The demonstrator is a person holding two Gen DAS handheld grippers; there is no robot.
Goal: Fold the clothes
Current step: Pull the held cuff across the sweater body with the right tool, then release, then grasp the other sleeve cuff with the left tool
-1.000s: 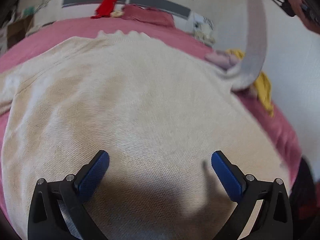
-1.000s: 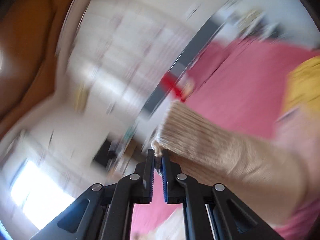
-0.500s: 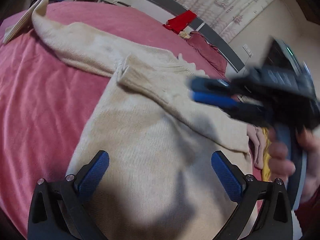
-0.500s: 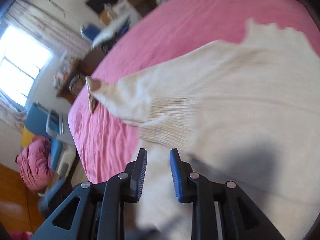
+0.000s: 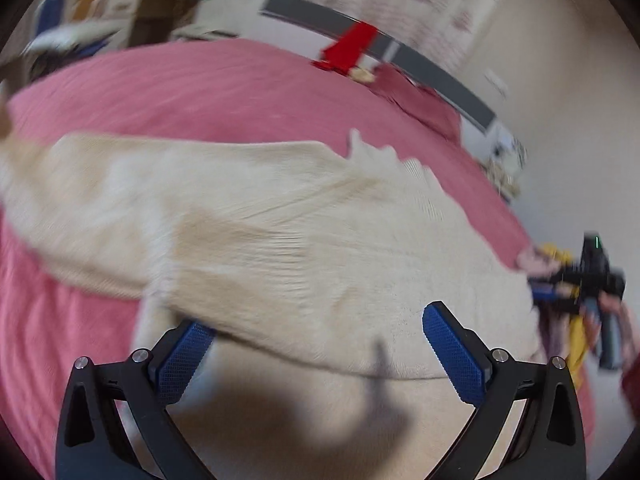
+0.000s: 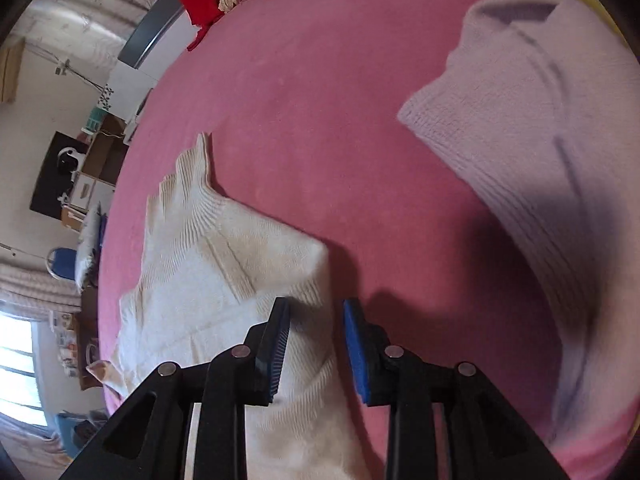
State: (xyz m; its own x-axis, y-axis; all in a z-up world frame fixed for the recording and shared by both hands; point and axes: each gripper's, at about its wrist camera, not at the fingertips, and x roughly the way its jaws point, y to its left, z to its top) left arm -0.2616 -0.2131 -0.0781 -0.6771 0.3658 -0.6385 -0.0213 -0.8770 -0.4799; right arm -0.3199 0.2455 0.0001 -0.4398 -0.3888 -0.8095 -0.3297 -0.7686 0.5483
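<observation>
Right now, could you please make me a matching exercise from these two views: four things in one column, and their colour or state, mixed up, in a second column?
Things:
1. knitted sweater spread on the bed
2. bed cover
3. left gripper
4. fuzzy folded garment at right

Colour or state:
A. pink
B. pale lilac
C. cream
D. jaws wide open

Pairs: 1-C, 2-A, 3-D, 4-B
</observation>
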